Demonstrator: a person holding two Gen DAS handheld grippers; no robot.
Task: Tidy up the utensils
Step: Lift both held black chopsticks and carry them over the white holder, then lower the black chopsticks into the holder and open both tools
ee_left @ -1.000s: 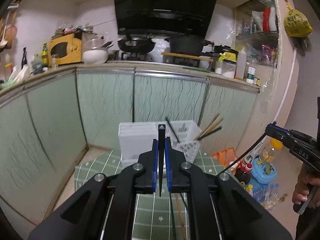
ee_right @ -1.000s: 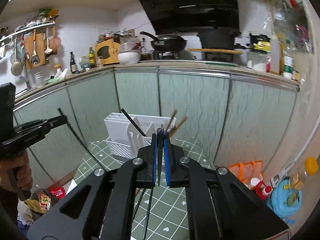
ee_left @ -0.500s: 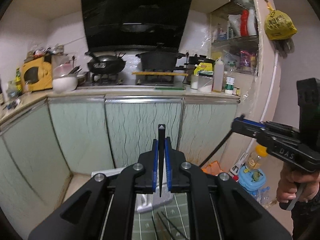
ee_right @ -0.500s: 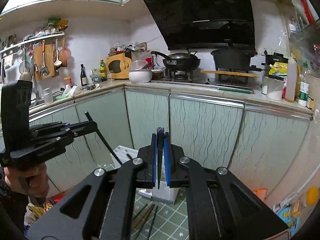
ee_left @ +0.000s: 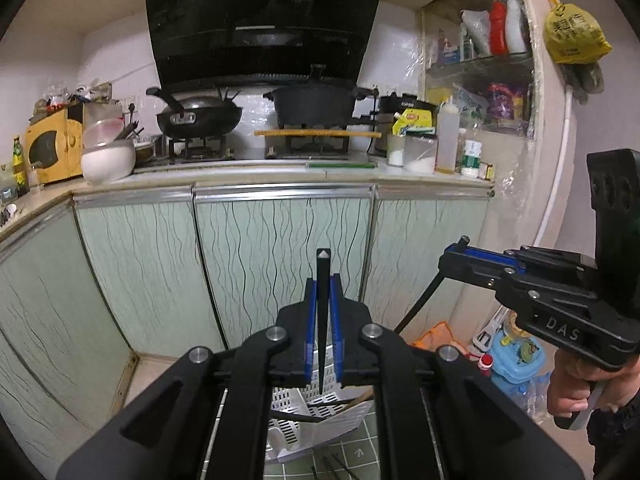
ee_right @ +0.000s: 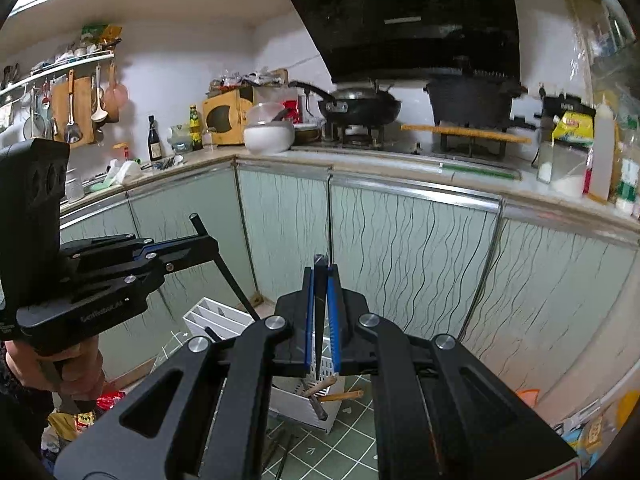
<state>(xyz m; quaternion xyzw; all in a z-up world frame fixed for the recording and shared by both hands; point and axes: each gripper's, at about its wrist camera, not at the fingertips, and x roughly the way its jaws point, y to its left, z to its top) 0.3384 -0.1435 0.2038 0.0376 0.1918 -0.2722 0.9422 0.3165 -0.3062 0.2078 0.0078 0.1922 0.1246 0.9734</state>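
Observation:
My left gripper (ee_left: 322, 280) is shut on a black chopstick (ee_left: 322, 320) that stands upright between its blue pads. My right gripper (ee_right: 320, 271) is shut on a second black chopstick (ee_right: 319, 312) in the same way. Each wrist view shows the other gripper beside it: the right gripper (ee_left: 454, 257) with its chopstick slanting down, the left gripper (ee_right: 202, 245) likewise. Low down, behind the fingers, sits a white slotted utensil holder (ee_left: 324, 414) (ee_right: 218, 316) with wooden chopsticks (ee_right: 322, 386) in one compartment. Both grippers hang above it, apart from it.
The holder stands on a green checked tablecloth (ee_right: 340, 444) with loose dark chopsticks (ee_right: 282, 454) lying on it. Pale green cabinet doors (ee_left: 280, 248) run close behind. Above them is a counter with a wok (ee_left: 200, 118), a pot and bottles. Bags and bottles crowd the floor (ee_left: 516, 356) at right.
Both grippers have risen and drawn back with their chopsticks still gripped. The white holder has dropped from mid-view to the bottom edge, and the counter and hood now fill the views.

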